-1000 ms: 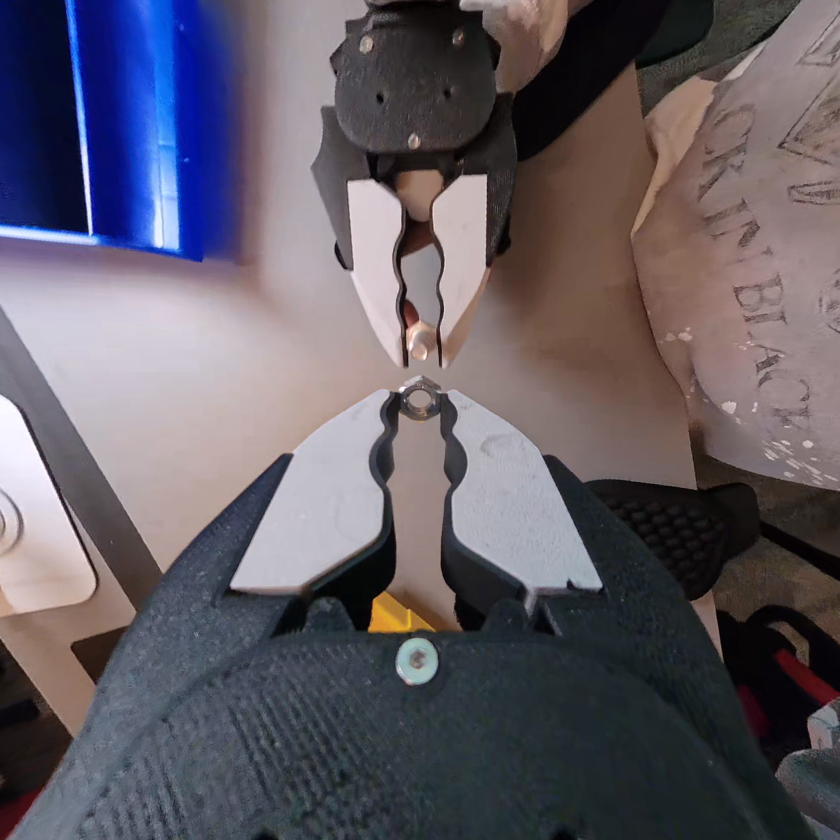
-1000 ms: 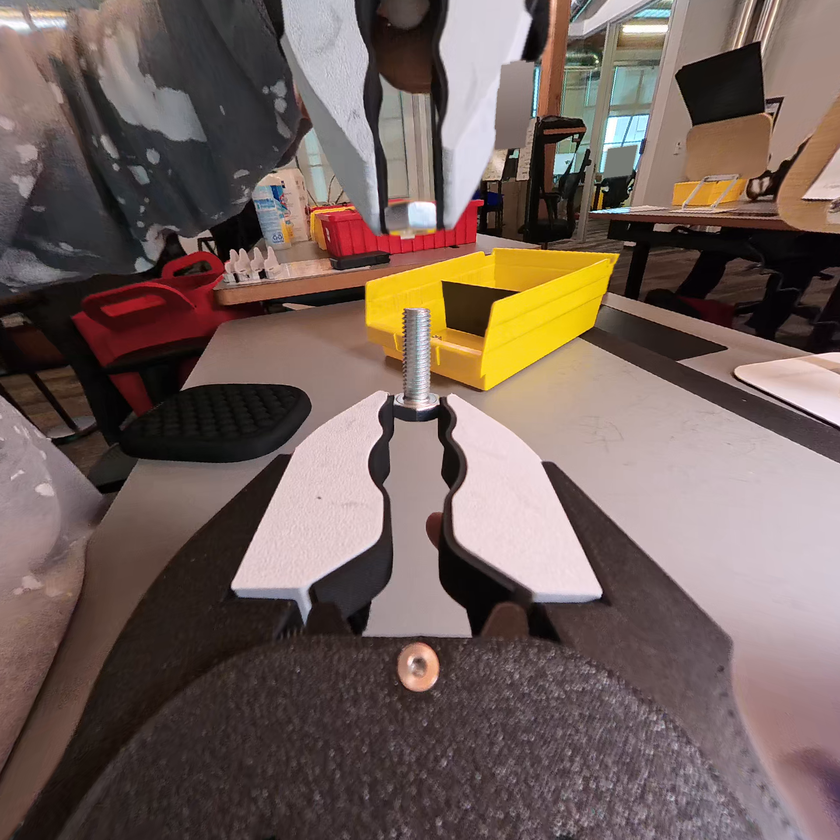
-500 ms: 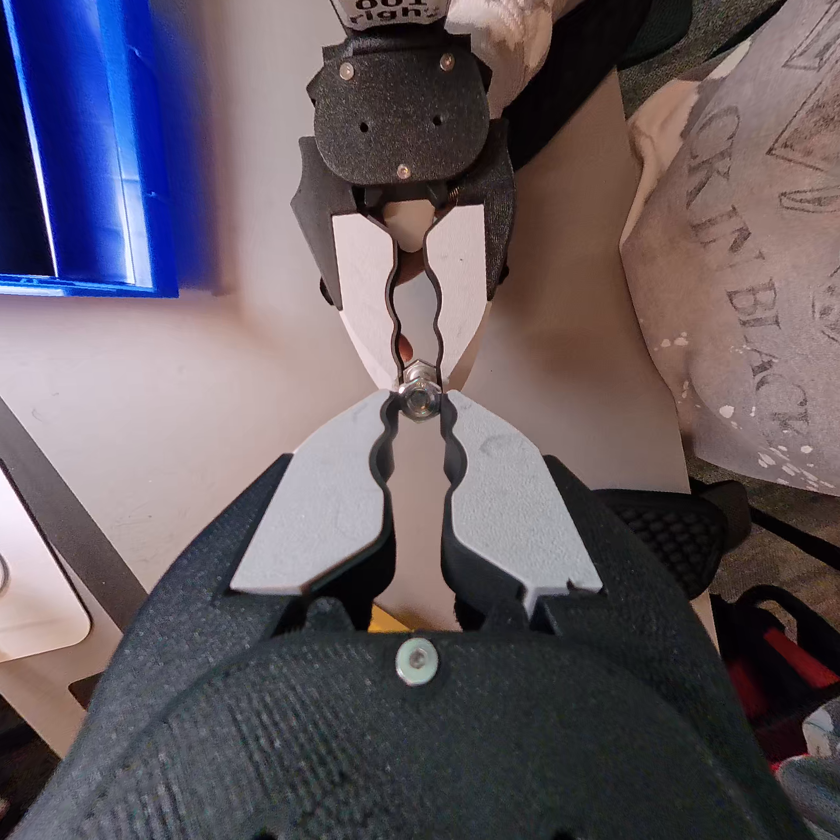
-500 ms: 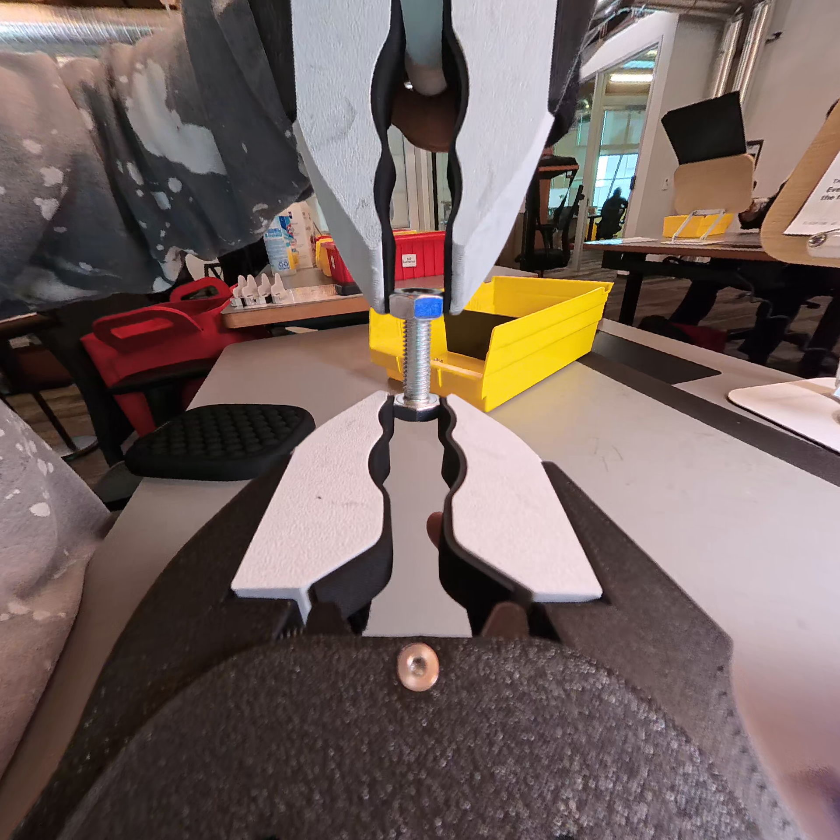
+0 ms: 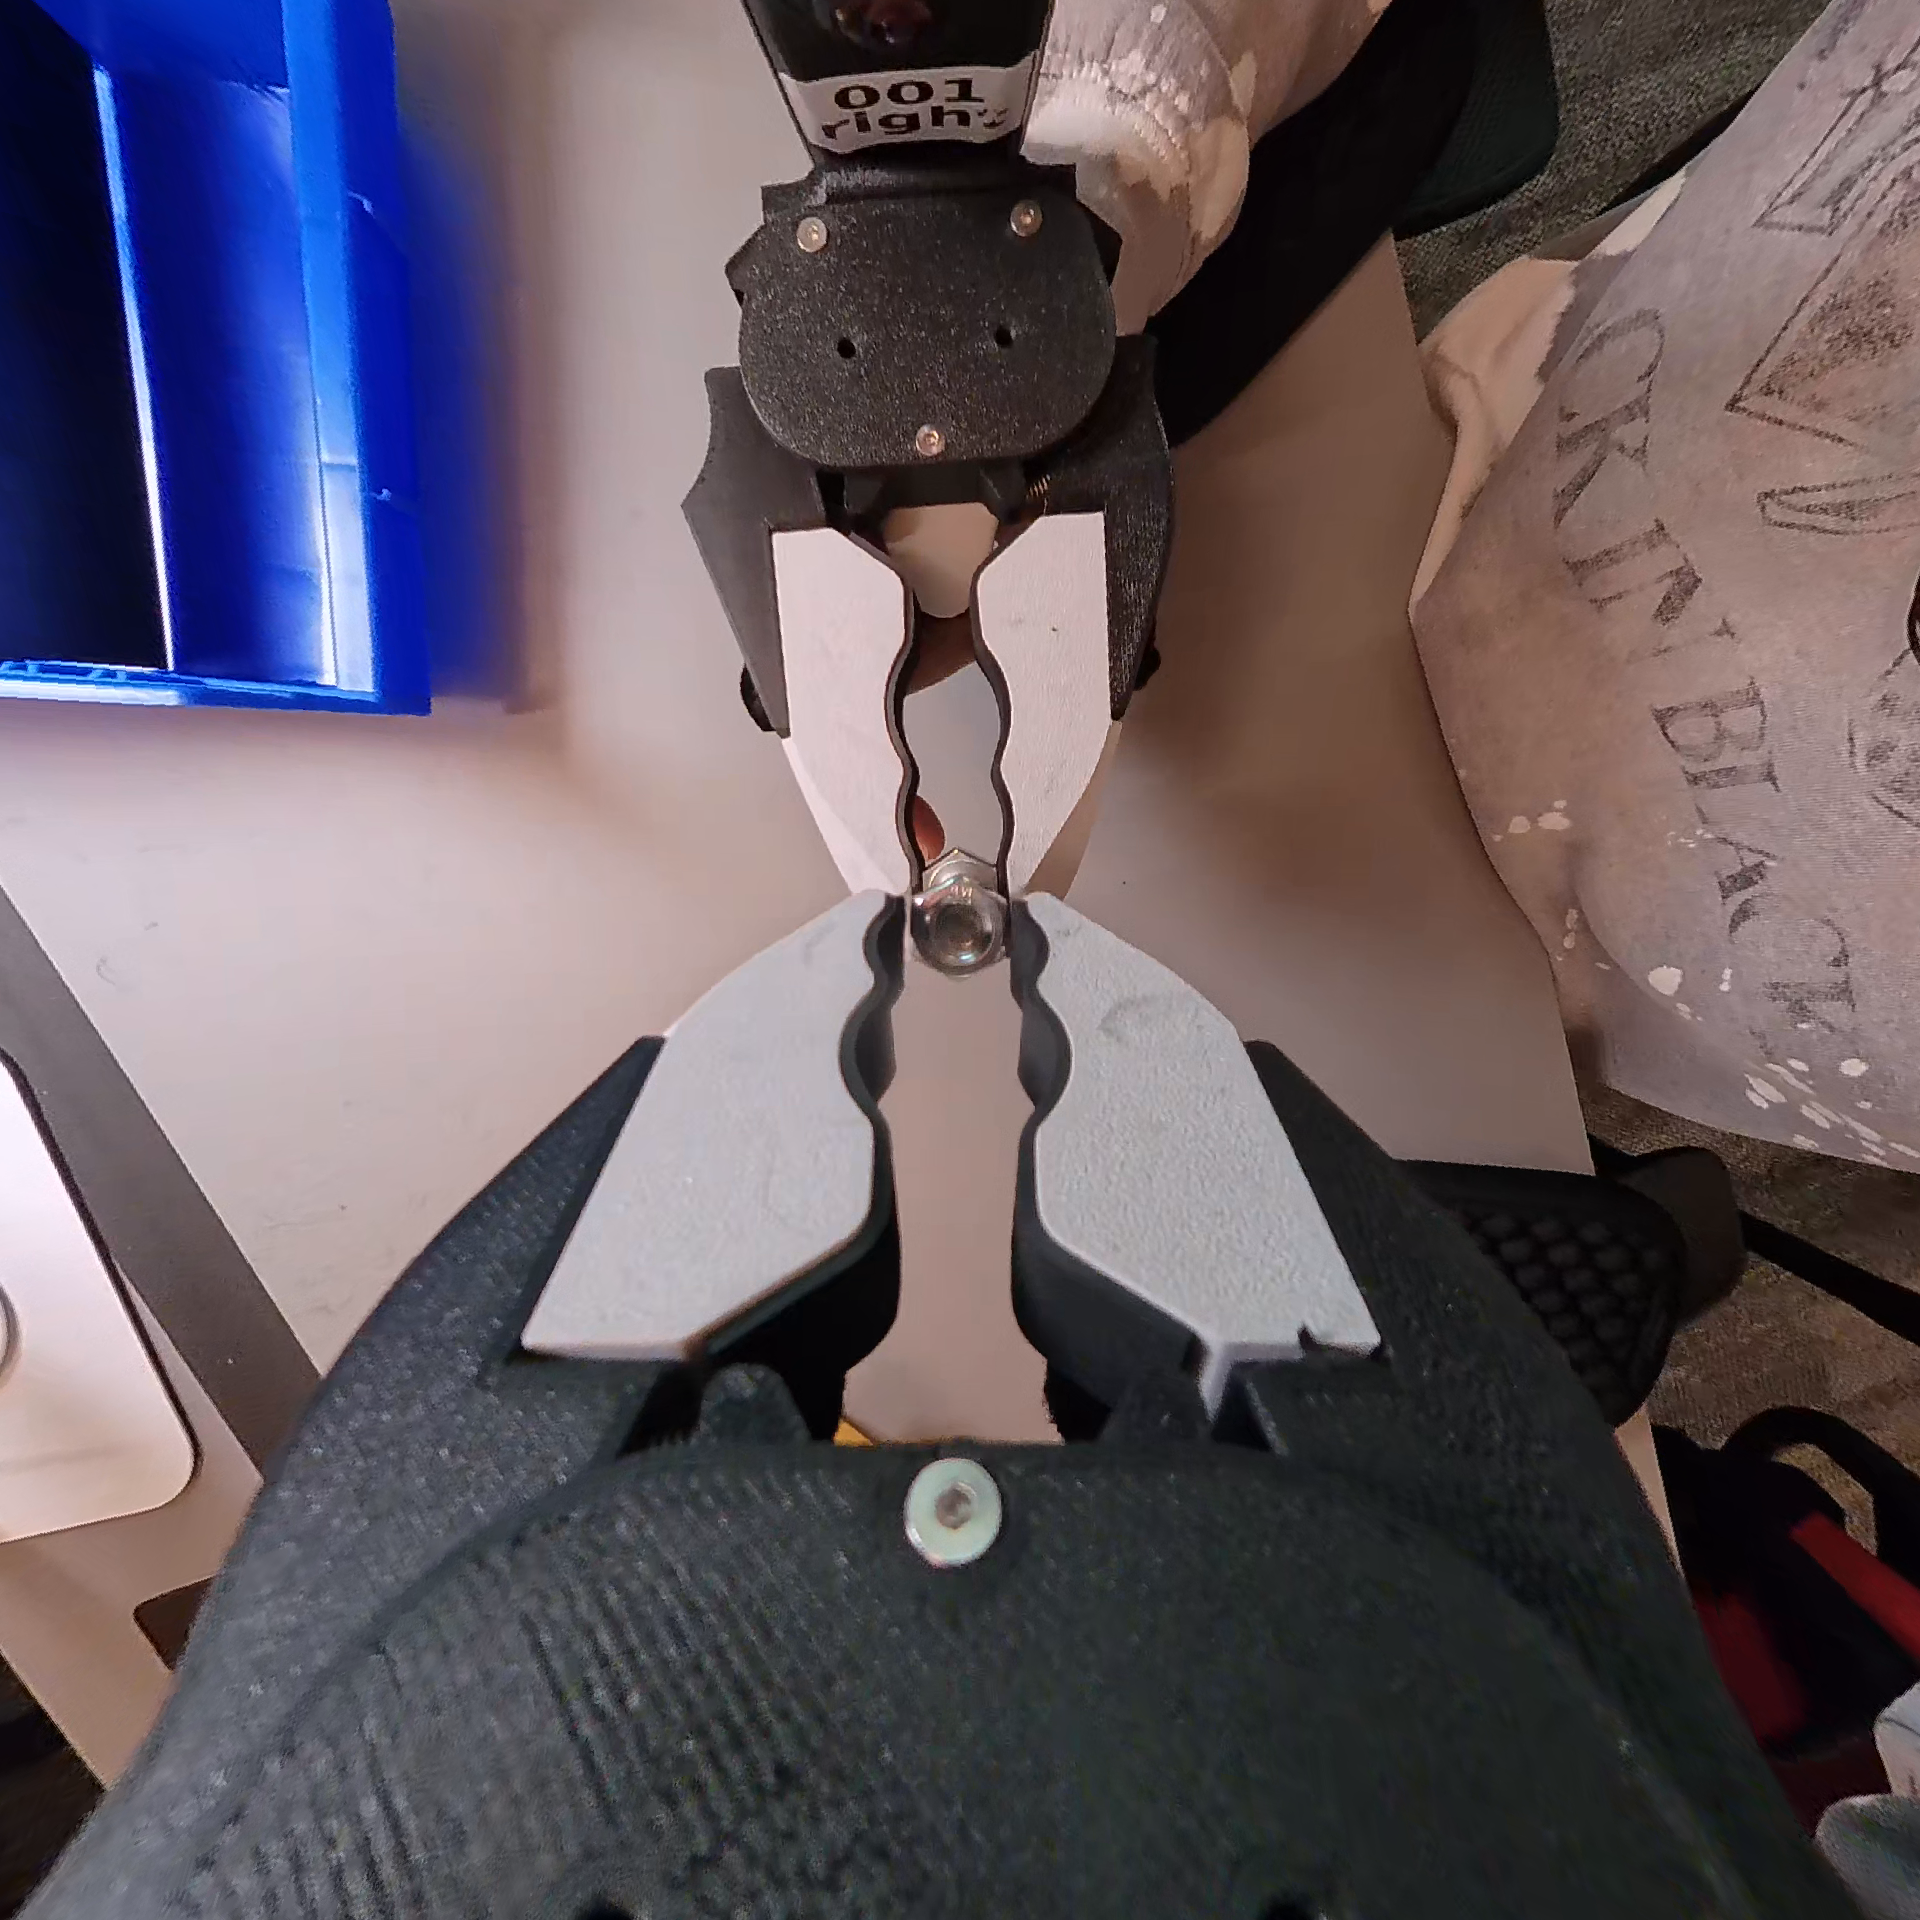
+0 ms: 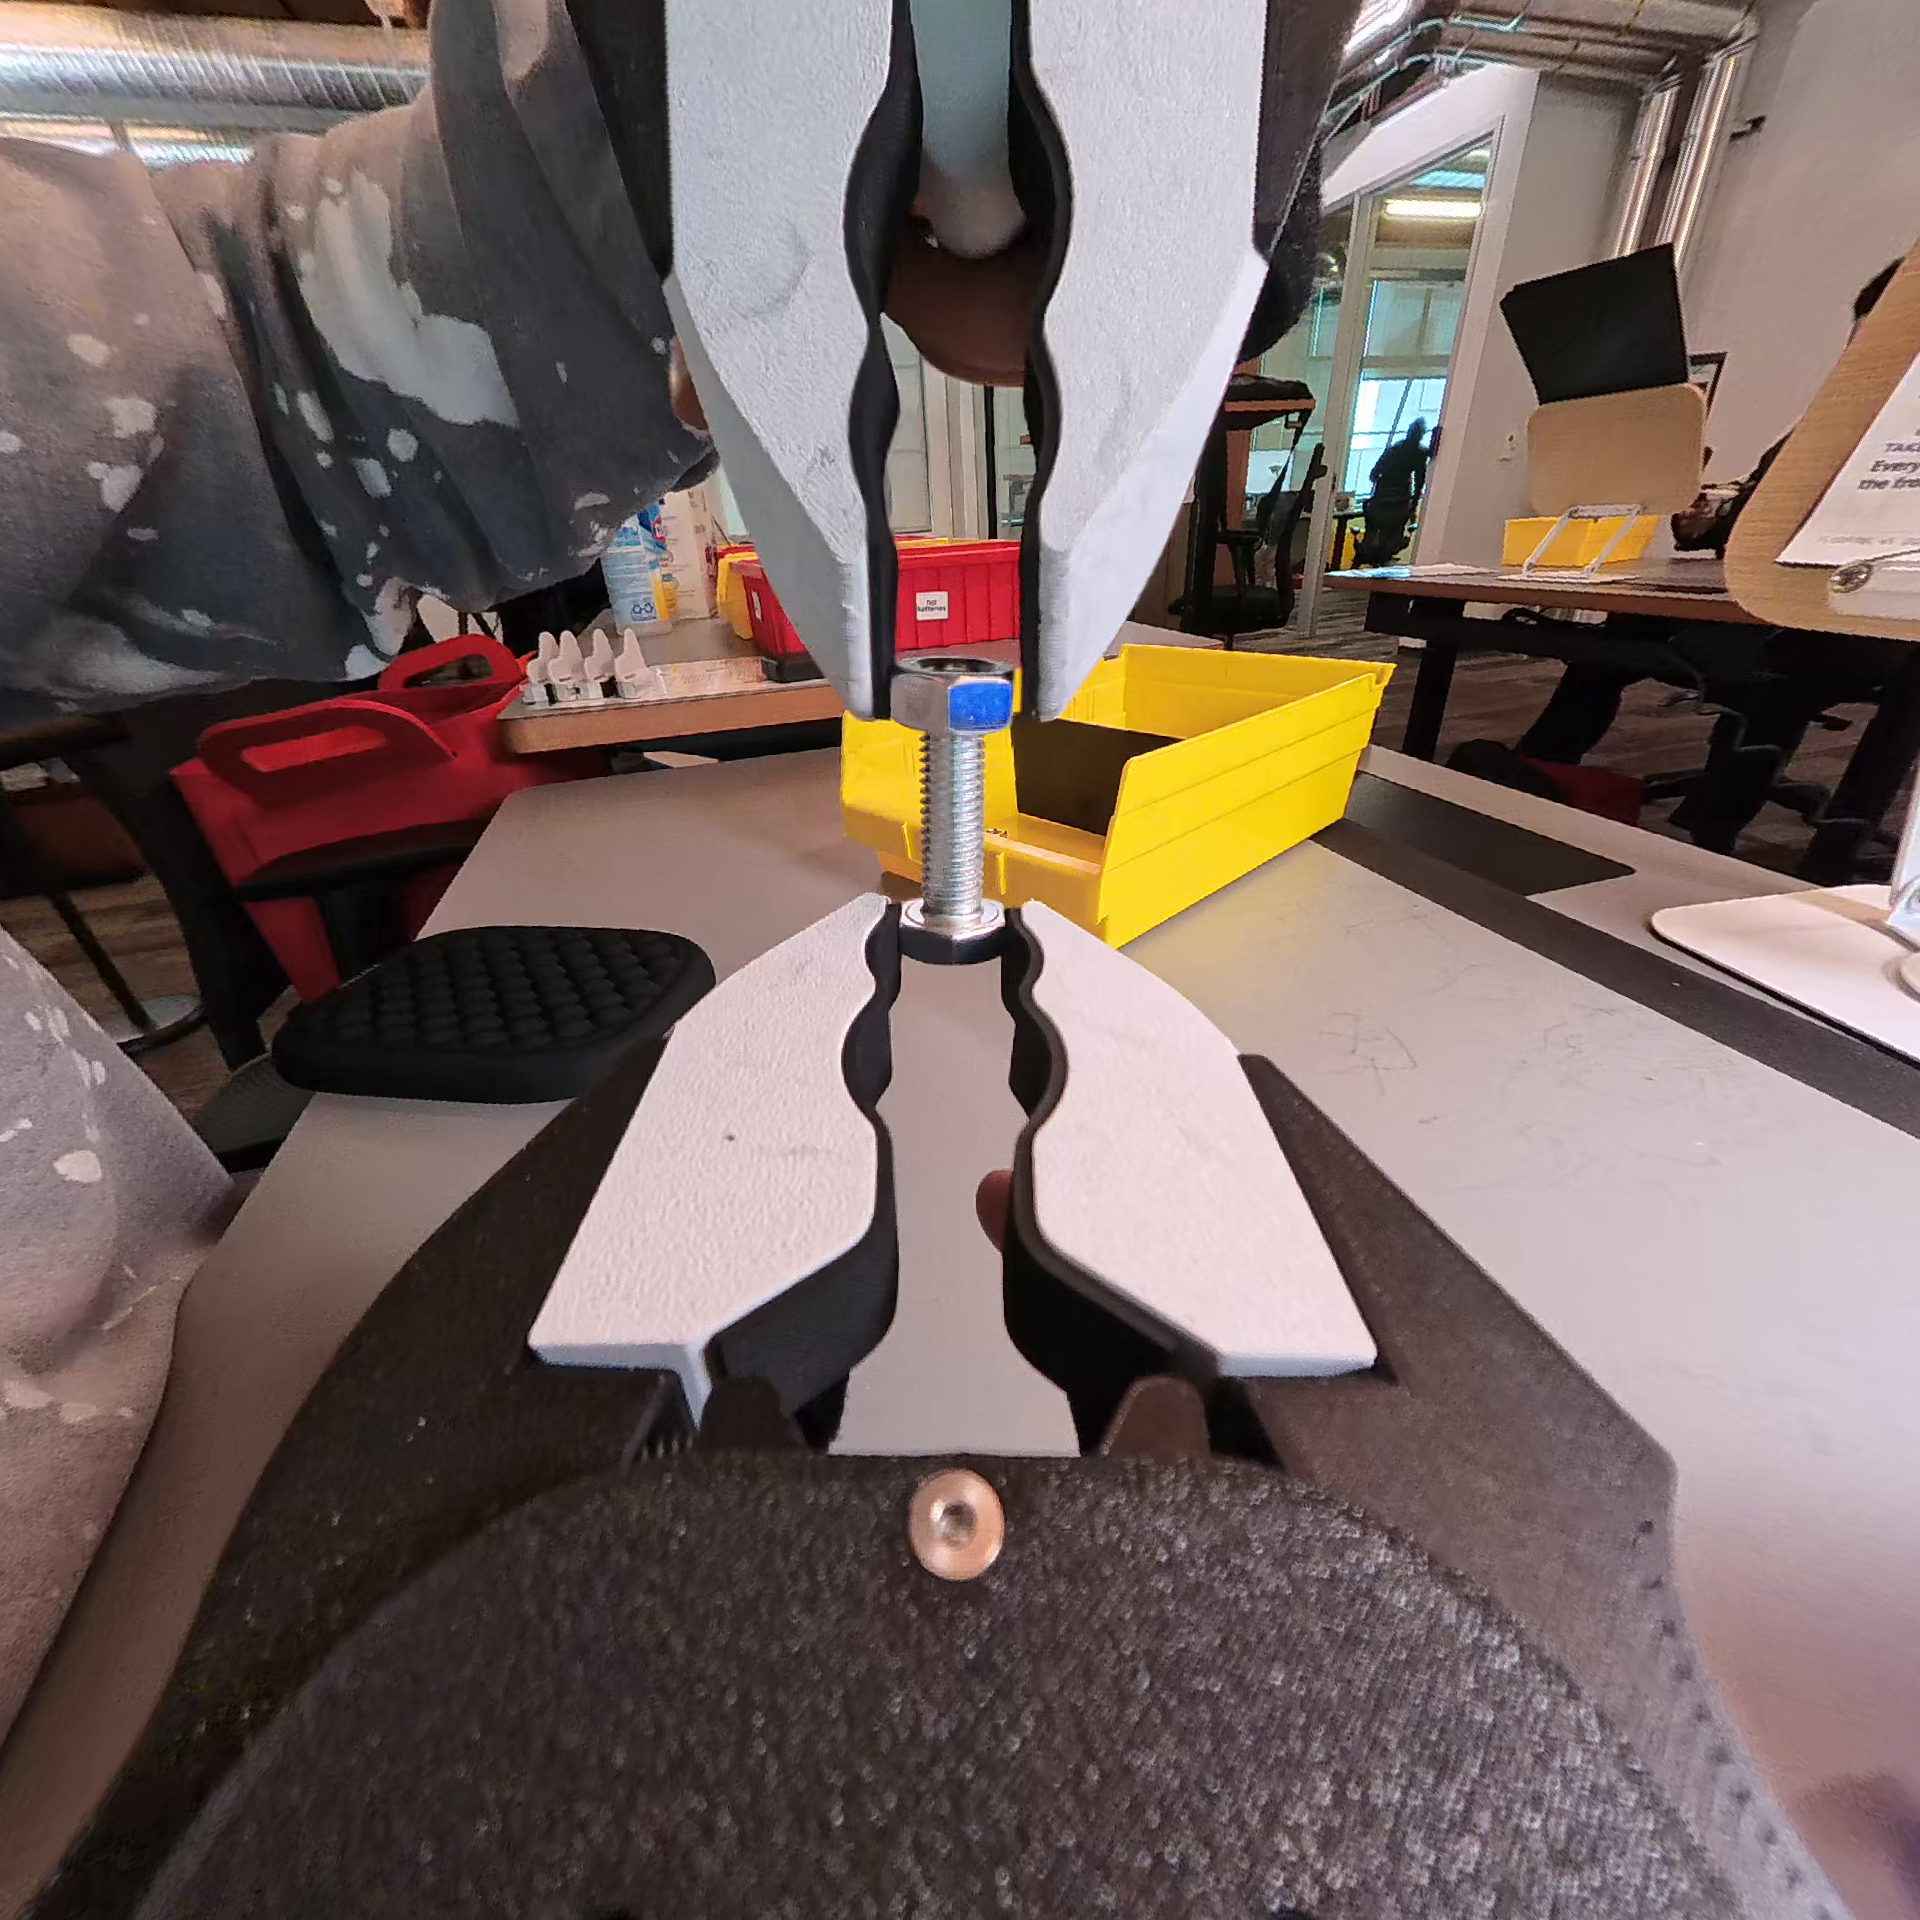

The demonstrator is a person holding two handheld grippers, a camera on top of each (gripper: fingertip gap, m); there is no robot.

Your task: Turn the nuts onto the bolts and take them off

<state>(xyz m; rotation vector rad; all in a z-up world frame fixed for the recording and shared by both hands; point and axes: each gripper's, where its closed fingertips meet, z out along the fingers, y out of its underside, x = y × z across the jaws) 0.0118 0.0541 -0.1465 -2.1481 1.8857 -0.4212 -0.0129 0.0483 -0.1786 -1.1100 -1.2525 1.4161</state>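
Steel bolt (image 6: 954,821) stands upright at frame centre, head clamped in the right hand-held gripper (image 6: 951,940); the left hand-held gripper (image 6: 954,707), descending from the top, pinches the nut (image 6: 954,698) squarely on its tip, axes aligned.

pale grey table (image 6: 1455,1091), scuffed, dark strip along its right side. yellow bin (image 6: 1195,769) sits at far end; blue bin (image 5: 260,416) also rests on it.
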